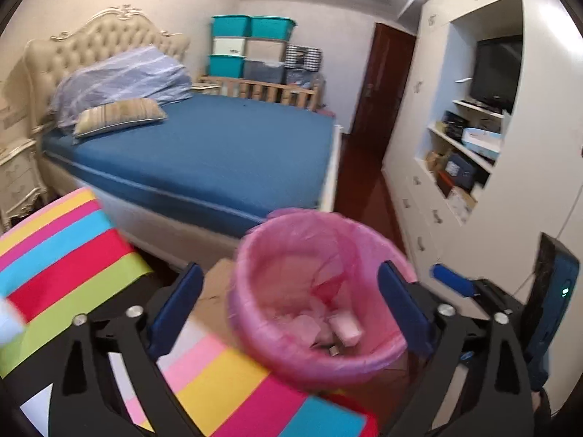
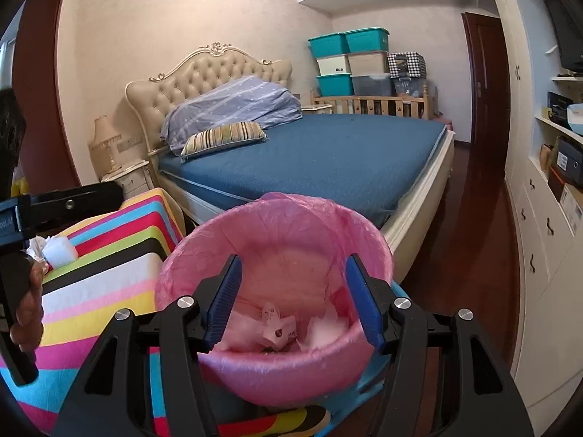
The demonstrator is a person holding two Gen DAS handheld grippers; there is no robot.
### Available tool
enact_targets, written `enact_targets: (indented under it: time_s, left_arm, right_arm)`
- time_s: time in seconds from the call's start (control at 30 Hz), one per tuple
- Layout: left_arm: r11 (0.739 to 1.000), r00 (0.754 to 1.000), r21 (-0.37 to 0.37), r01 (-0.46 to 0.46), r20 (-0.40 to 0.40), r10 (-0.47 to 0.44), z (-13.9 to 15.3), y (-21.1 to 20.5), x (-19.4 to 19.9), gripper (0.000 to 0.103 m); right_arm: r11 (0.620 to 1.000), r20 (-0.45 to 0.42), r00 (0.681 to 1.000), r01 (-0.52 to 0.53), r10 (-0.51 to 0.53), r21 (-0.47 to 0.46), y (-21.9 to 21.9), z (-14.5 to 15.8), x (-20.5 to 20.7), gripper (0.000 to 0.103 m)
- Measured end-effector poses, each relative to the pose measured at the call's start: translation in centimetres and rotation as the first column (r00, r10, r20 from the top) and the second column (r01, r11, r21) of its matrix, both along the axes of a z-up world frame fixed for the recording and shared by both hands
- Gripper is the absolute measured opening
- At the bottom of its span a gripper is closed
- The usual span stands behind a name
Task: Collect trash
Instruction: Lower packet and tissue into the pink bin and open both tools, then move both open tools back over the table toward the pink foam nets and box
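A trash bin lined with a pink bag (image 1: pixel 255 276) (image 2: pixel 277 229) stands beside the striped surface. Crumpled paper trash (image 1: pixel 346 327) (image 2: pixel 277 331) lies in its bottom. My left gripper (image 1: pixel 291 306) is open and empty, its fingers on either side of the bin's mouth. My right gripper (image 2: pixel 293 298) is open and empty, directly above the bin's opening. White crumpled tissue (image 2: pixel 58 251) lies on the striped cloth (image 2: pixel 109 273) at the left, next to the left gripper's body and the hand that holds it. A white blurred scrap (image 1: pixel 7 320) shows at the left edge of the left wrist view.
A bed with a blue sheet (image 1: pixel 218 145) (image 2: pixel 320 153) stands behind the bin. A nightstand (image 2: pixel 127 178) with a lamp is left of it. White cabinets with shelves (image 1: pixel 455 167) (image 2: pixel 546 200) line the right wall. Dark wood floor (image 2: pixel 455 273) runs between them.
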State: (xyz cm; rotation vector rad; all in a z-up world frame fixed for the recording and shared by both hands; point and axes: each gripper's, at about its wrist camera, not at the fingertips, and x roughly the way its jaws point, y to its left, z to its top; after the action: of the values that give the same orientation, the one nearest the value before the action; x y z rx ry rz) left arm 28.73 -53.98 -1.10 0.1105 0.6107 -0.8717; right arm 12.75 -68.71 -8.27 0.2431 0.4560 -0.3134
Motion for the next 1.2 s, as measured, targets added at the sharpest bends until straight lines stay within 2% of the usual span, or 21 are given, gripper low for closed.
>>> enact_targets:
  time_s: [0.07, 0.17, 0.27, 0.33, 0.4, 0.5, 0.63, 0.73, 0.87, 0.9, 1.0, 1.03, 1.07, 1.2]
  left_arm:
    - [0.998, 0.998, 0.017, -0.054, 0.045, 0.053, 0.1, 2.0, -0.3, 0.098]
    - [0.993, 0.99, 0.021, -0.115, 0.085, 0.112, -0.1, 5.3, -1.2, 0.098]
    - [0.988, 0.982, 0.007, -0.157, 0.107, 0.156, -0.6, 9.2, -2.2, 0.098]
    - [0.983, 0.977, 0.008, -0.182, 0.119, 0.179, -0.9, 11.3, -2.9, 0.098]
    - [0.967, 0.957, 0.028, -0.252, 0.157, 0.245, -1.2, 13.9, -3.7, 0.098]
    - [0.95, 0.937, 0.094, -0.298, 0.222, 0.271, -1.5, 17.7, -4.6, 0.098]
    - [0.925, 0.913, 0.099, -0.367, 0.227, 0.339, -1.4, 23.7, -5.6, 0.098]
    - [0.886, 0.872, 0.098, -0.452, 0.254, 0.417, -1.1, 28.4, -6.3, 0.098]
    - [0.802, 0.791, 0.11, -0.586, 0.289, 0.539, -1.0, 34.7, -7.1, 0.098]
    - [0.788, 0.778, 0.112, -0.606, 0.29, 0.558, -1.0, 36.2, -7.3, 0.098]
    - [0.752, 0.749, 0.107, -0.65, 0.256, 0.611, -1.0, 41.3, -7.4, 0.098]
    - [0.737, 0.734, 0.098, -0.668, 0.249, 0.632, -1.0, 42.9, -7.5, 0.098]
    - [0.711, 0.709, 0.089, -0.697, 0.235, 0.665, -1.0, 45.2, -7.6, 0.098]
    - [0.652, 0.658, 0.1, -0.752, 0.17, 0.733, -1.5, 51.2, -7.8, 0.098]
  right_arm:
    - [1.0, 0.004, 1.0, 0.0, 0.0, 0.009, 0.4, 0.0, -0.5, 0.062]
    - [1.0, 0.011, 1.0, -0.019, 0.019, 0.017, 1.8, 0.2, -1.3, 0.063]
    - [0.998, 0.009, 0.998, -0.061, 0.061, 0.008, 4.1, 0.7, -1.3, 0.064]
    - [0.995, 0.007, 0.995, -0.104, 0.104, -0.001, 5.8, 1.0, -1.0, 0.068]
    - [0.989, 0.008, 0.989, -0.145, 0.145, -0.002, 7.5, 1.2, -0.6, 0.071]
    - [0.977, -0.002, 0.977, -0.215, 0.215, -0.007, 10.5, 1.3, 0.3, 0.074]
    - [0.949, -0.041, 0.948, -0.317, 0.316, 0.003, 15.1, 0.8, 2.2, 0.076]
    - [0.928, -0.066, 0.926, -0.372, 0.371, -0.002, 18.8, 0.5, 3.4, 0.077]
    - [0.903, -0.071, 0.901, -0.428, 0.429, 0.018, 23.1, 0.3, 4.6, 0.078]
    - [0.89, -0.08, 0.887, -0.455, 0.455, 0.027, 24.5, 0.2, 5.1, 0.078]
    - [0.856, -0.124, 0.849, -0.516, 0.514, 0.016, 28.5, 0.0, 6.3, 0.078]
    - [0.846, -0.133, 0.838, -0.533, 0.529, 0.006, 29.7, 0.0, 6.6, 0.078]
    - [0.832, -0.144, 0.823, -0.555, 0.549, -0.002, 31.1, 0.0, 6.9, 0.079]
    - [0.774, -0.173, 0.762, -0.633, 0.624, 0.001, 35.7, -0.1, 7.9, 0.082]
